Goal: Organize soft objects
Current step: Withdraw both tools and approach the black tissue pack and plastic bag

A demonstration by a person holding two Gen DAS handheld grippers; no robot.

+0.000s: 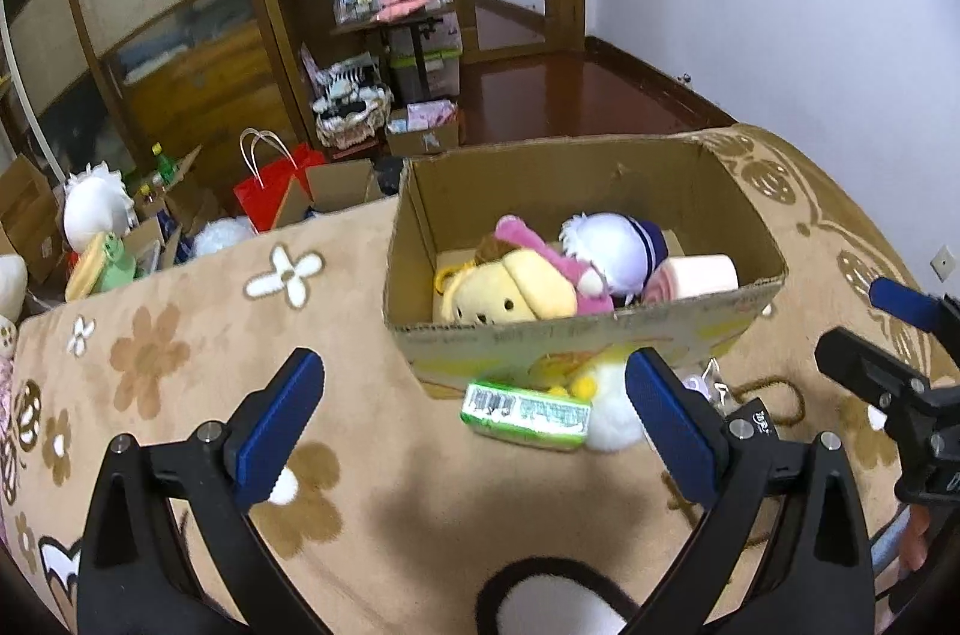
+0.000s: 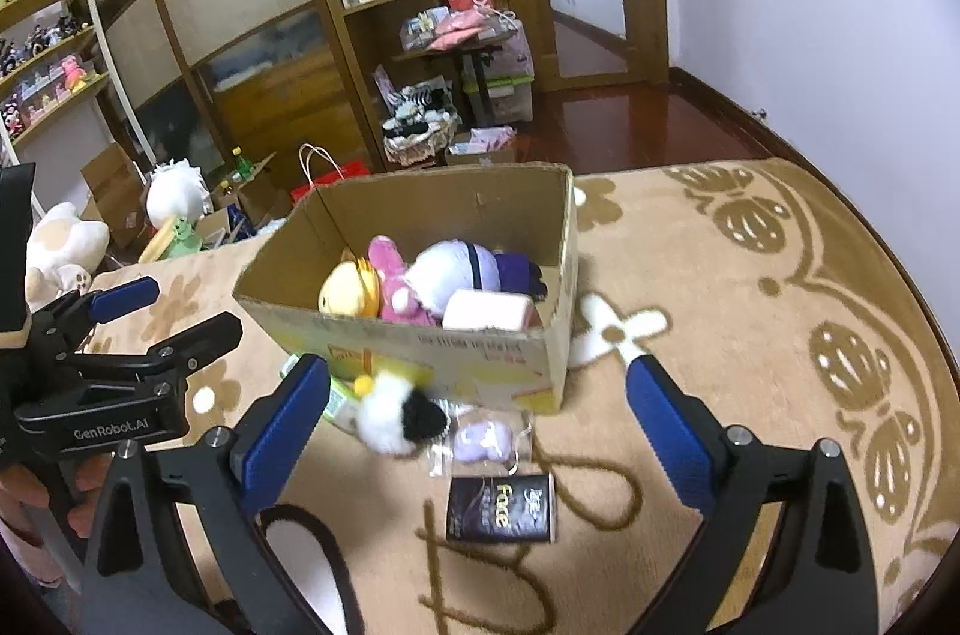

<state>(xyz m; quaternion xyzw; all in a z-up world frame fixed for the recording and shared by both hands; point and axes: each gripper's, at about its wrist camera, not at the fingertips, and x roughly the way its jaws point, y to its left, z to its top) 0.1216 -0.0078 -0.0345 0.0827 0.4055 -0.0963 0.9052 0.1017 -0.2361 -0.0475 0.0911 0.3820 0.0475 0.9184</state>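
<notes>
A cardboard box stands on the beige patterned blanket and holds a yellow plush, a pink plush, a white-and-purple plush and a pink roll. In front of the box lie a green packet, a white-and-black plush, a small lilac item in a clear bag and a dark "Face" pack. My left gripper is open and empty, just before the green packet. My right gripper is open and empty, above the bagged item.
The bed edge drops to a floor cluttered with a red bag, boxes and plush toys. Wooden wardrobe and shelves stand behind. The other gripper shows at each view's side: right one, left one.
</notes>
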